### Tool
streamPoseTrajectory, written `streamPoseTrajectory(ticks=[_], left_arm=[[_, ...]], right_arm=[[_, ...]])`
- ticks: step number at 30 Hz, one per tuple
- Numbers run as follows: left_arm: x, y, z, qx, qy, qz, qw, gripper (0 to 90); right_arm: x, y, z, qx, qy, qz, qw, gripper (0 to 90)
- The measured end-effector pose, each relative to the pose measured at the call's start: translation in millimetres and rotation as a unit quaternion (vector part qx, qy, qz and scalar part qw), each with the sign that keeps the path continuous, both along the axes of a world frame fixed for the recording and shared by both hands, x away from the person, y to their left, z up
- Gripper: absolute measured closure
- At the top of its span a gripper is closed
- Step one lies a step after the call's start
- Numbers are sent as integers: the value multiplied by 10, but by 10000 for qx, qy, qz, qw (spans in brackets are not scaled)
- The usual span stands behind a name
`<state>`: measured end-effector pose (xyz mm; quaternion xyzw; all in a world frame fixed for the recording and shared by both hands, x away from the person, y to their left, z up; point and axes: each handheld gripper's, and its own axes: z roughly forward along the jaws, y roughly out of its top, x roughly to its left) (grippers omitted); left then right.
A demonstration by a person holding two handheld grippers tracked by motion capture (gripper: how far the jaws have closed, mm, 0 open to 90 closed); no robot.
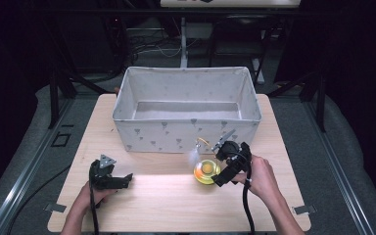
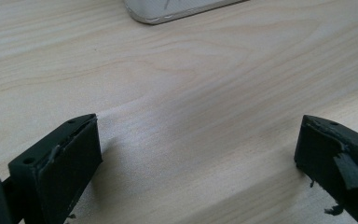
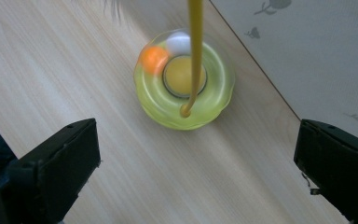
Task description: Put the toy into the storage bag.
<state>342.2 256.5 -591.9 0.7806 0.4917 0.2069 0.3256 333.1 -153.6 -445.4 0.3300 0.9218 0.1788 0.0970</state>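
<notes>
No brand, label or writing can be read on anything here; the fabric storage bin [image 1: 186,132] carries only a scatter of small grey motifs on its pale cloth.

The right claw [image 3: 198,168] stands wide apart, both black jaws clear of everything and nothing between them. It hovers over the yellow-green ring toy [image 3: 184,81], a translucent round track with an orange ball [image 3: 153,57] and a white ball [image 3: 178,42] lying side by side in its channel and a yellow disc at its centre. A thin yellow wand [image 3: 195,51] rises from the toy's near rim and ends in a blurred feather [image 1: 194,154] in the high view. The toy sits on the wooden bench [image 1: 176,205], just in front of the bin's right front corner and just beside the right claw [image 1: 227,164].

The left claw [image 2: 198,158] is also spread wide and empty, with bare bench between its jaws; in the high view it [image 1: 112,178] rests low at the bench's left front, well apart from the toy [image 1: 206,172].
</notes>
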Motion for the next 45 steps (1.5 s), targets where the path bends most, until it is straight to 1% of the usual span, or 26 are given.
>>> streamPoseTrajectory(ticks=[1, 4, 6, 7, 8, 9, 10, 11, 12, 14, 16, 17, 18, 19, 20, 22, 23, 24, 25, 26, 27, 29, 30, 31, 35, 45], left_arm=[[0, 1, 0, 5, 1, -3, 10000, 4], [0, 0, 0, 4, 0, -2, 10000, 4], [0, 0, 0, 4, 2, -2, 10000, 4], [0, 0, 0, 4, 2, -2, 10000, 4], [0, 0, 0, 4, 2, -2, 10000, 4], [0, 0, 0, 3, 2, -2, 10000, 4], [0, 0, 0, 3, 2, -2, 10000, 4], [0, 1, 0, 5, 2, -2, 10000, 4], [0, 1, 1, 6, 3, -4, 10000, 4], [0, 1, 0, 5, 2, -3, 10000, 4], [0, 1, 1, 6, 3, -4, 10000, 4], [0, 0, 0, 4, 1, -2, 10000, 4], [0, 1, 1, 6, 1, -3, 10000, 4], [0, 1, 0, 4, 2, -3, 10000, 4], [0, 1, 1, 6, 2, -4, 10000, 4], [0, 1, 0, 5, 2, -3, 10000, 4], [0, 1, 0, 4, 1, -2, 10000, 4], [0, 1, 0, 4, 1, -2, 10000, 4], [0, 0, 0, 3, 1, 0, 10000, 4], [0, 1, 1, 6, 2, -4, 10000, 4], [0, 1, 0, 6, 1, -3, 10000, 4], [0, 0, 0, 3, 0, -1, 10000, 4], [0, 1, 0, 4, 1, -3, 10000, 4], [0, 1, 0, 5, 1, -3, 10000, 4], [0, 1, 1, 9, 3, -6, 10000, 4], [0, 2, 1, 10, 4, -8, 10000, 4]], right_arm=[[13, 9, 12, -33, 7, 16, 10000, 0], [43, 25, 29, -3, 31, 38, 10000, 1], [64, 48, 61, 4, -25, 64, 10000, 62], [73, 58, 72, -3, 14, 108, 9999, 117], [73, 58, 72, -3, 14, 108, 9999, 117], [78, 78, 98, -46, -32, 151, 9999, 157], [78, 78, 98, -46, -32, 151, 9999, 157], [84, 89, 117, -149, -25, 184, 9997, 196], [86, 110, 133, -121, -81, 193, 9997, 284], [90, 119, 141, -124, -100, 198, 9997, 301], [107, 147, 176, -214, -131, 241, 9994, 405], [113, 156, 185, -254, -126, 266, 9992, 416], [117, 168, 194, -272, -121, 271, 9992, 450], [123, 174, 202, -315, -127, 275, 9990, 507], [130, 185, 208, -328, -126, 296, 9989, 512], [139, 192, 219, -364, -100, 327, 9988, 580], [144, 199, 222, -414, -104, 346, 9985, 590], [144, 199, 222, -414, -104, 346, 9985, 590], [144, 205, 222, -395, -128, 326, 9986, 612], [146, 211, 220, -381, -84, 350, 9986, 633], [152, 215, 235, -504, -96, 372, 9980, 647], [157, 224, 222, -421, -74, 389, 9983, 709], [159, 228, 230, -495, -73, 406, 9979, 736], [159, 234, 219, -450, -57, 418, 9981, 752], [159, 258, 219, -491, -76, 421, 9979, 857], [184, 324, 242, -545, -128, 425, 9975, 881]])
